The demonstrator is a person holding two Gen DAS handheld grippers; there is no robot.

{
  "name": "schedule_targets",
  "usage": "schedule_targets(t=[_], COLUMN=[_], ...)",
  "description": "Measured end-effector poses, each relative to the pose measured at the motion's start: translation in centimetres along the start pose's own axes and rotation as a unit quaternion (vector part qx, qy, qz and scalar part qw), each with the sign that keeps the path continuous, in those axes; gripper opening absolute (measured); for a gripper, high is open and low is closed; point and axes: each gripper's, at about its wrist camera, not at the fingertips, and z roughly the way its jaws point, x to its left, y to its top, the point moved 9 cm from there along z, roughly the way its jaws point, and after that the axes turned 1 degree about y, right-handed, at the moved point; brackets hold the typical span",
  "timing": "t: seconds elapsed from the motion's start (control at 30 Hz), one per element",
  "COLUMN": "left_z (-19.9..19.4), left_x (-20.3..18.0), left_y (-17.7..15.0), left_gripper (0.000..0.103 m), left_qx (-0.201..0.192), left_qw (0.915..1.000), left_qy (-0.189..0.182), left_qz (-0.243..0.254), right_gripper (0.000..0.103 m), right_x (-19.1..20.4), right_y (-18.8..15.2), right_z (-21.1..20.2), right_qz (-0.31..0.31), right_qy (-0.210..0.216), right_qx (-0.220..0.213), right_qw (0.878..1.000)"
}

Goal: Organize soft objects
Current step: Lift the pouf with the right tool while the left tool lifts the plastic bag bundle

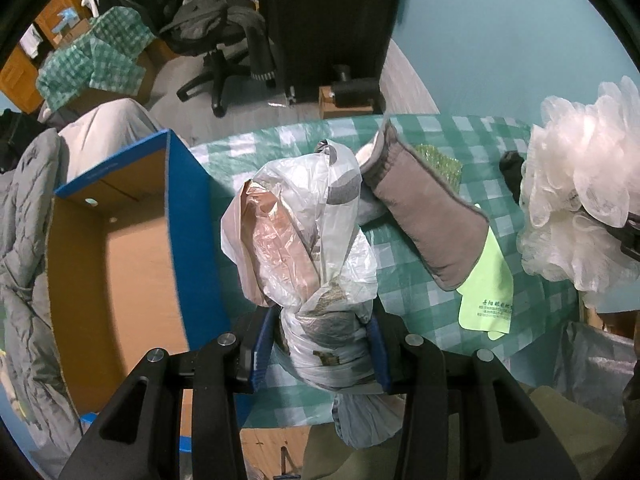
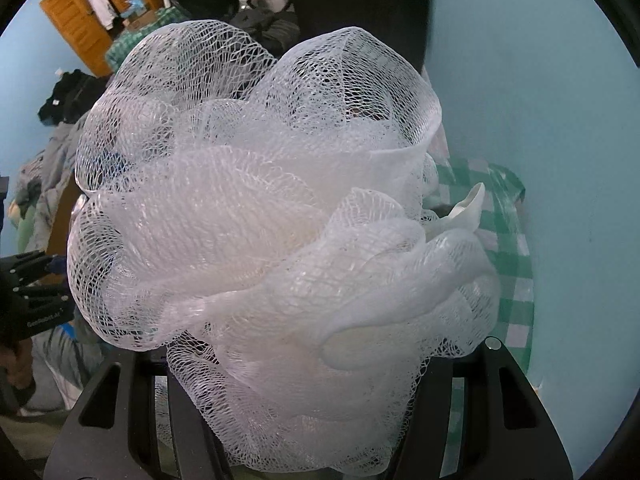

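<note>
Plastic bundle (image 1: 316,264): knotted bags, pinched by left gripper (image 1: 320,352) above checked table (image 1: 420,292), beside cardboard box (image 1: 120,264).
Mesh sponge (image 2: 264,240): white, clamped in right gripper (image 2: 304,412), held off the table.

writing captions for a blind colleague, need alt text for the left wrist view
The left gripper grips a knotted bundle of plastic bags above a green checked tablecloth. On the cloth lie a grey mitt and a lime cloth; an open cardboard box sits left, a white mesh bath pouf right.
</note>
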Motion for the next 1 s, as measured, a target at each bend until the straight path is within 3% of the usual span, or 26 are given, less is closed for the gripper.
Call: schedule_targets(t=[0.33,1.0], left_z=[-2.1,-4.6], left_x=[2.4,8.8], left_y=[-0.1,-1.4], left_gripper=[0.042,0.042], left_qx=[-0.019,-0.033], left_qw=[0.9997,0.9957], left_qy=[0.009,0.026], left_qz=[-0.012,-0.083], right_gripper=[0.057,0.057], right_x=[4.2,13.0], right_y=[2.2,5.8], right_z=[-0.3,0.8], right_qz=[-0.032,-0.116], right_qy=[0.017,0.066], right_qx=[-0.012,-0.022], right_qw=[0.999,0.991])
